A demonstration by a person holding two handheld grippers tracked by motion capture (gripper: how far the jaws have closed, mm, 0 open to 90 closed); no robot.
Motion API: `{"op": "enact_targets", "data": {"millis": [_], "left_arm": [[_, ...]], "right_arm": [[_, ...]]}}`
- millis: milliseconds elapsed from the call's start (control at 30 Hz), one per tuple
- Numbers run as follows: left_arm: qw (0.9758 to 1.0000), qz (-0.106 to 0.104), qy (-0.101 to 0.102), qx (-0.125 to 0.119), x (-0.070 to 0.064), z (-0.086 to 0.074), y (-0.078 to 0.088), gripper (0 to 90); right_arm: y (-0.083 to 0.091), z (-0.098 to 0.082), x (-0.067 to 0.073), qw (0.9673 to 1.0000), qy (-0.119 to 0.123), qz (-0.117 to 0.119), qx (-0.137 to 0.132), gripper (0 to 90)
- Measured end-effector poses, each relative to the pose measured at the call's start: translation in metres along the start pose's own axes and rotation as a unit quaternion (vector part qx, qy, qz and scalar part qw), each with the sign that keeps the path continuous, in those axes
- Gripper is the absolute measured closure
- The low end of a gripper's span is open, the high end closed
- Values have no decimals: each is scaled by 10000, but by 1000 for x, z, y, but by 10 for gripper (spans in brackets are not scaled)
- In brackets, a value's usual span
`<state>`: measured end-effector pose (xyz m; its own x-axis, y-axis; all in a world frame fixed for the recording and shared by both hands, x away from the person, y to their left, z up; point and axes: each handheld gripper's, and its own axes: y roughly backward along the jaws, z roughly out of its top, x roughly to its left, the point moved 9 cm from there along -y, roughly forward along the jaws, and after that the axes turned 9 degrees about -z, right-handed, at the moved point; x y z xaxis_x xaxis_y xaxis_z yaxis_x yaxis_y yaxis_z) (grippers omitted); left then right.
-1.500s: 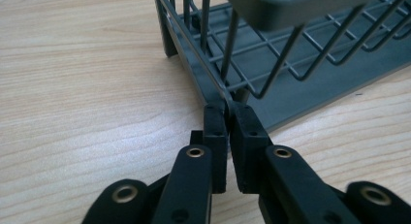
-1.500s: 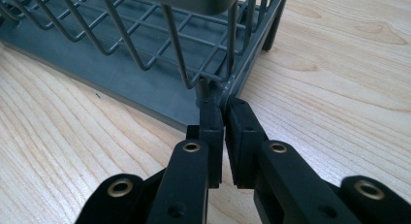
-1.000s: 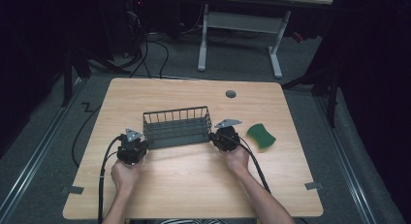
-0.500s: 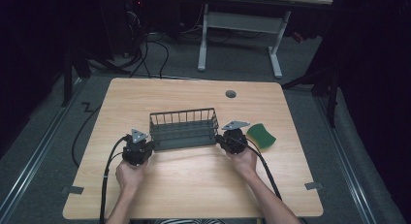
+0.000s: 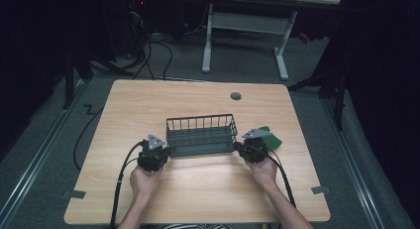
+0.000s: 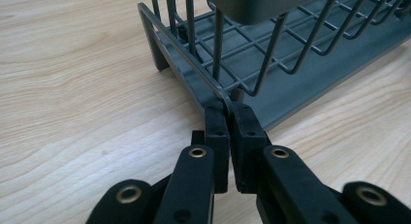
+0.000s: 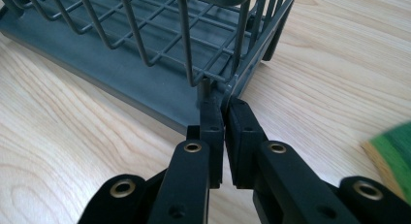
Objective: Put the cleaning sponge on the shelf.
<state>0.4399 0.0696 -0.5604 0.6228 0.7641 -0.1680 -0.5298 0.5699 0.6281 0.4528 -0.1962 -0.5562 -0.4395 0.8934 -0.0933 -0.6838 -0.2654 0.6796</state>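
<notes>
Two-handed carry/reposition of wire rack (image 5: 200, 135), mid-table, looks under way. L gripper (image 6: 227, 118) jaws pinched tight on rack's L base rim; R gripper (image 7: 224, 113) same on R rim. Green sponge (image 5: 271, 139) just beside R end. Next, prob: move both hands in sync, keep rack level.

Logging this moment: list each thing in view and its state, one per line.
Wire rack: upright on table, empty, gripped at both near corners.
Left claw: shut on rack's corner rim.
Right claw: shut on rack's other corner rim.
Green sponge: lying flat beside rack, untouched.
</notes>
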Motion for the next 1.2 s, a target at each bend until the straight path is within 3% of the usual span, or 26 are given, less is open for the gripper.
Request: {"op": "enact_targets", "data": {"millis": [167,400,800,867,933,967,1067,1200], "left_arm": [[9999,-64,-145,45,-13,0,-5,869],[9997,-164,-169,1,-25,-2,-5,869],[9994,-192,-272,70,-35,-10,-5,864],[9993,-210,-285,79,-35,-10,-4,860],[9993,-245,-281,17,-36,-10,-3,724],[9993,-265,-257,-14,-35,-11,-2,724],[9994,-241,-221,-70,-33,-12,2,499],[9993,-359,-100,-96,-29,-17,8,380]], "right_arm": [[8,-16,-6,9999,-100,-19,24,868],[21,-26,-11,9999,-150,-30,-19,867],[29,-39,-10,9999,-110,29,1,863],[29,-39,-9,9999,-129,74,-14,822],[28,-38,-8,9997,-203,136,-68,636],[28,-38,-8,9997,-203,136,-68,636],[30,-40,-9,9992,-328,157,-154,538],[36,-43,-14,9989,-373,111,-252,519]]}}
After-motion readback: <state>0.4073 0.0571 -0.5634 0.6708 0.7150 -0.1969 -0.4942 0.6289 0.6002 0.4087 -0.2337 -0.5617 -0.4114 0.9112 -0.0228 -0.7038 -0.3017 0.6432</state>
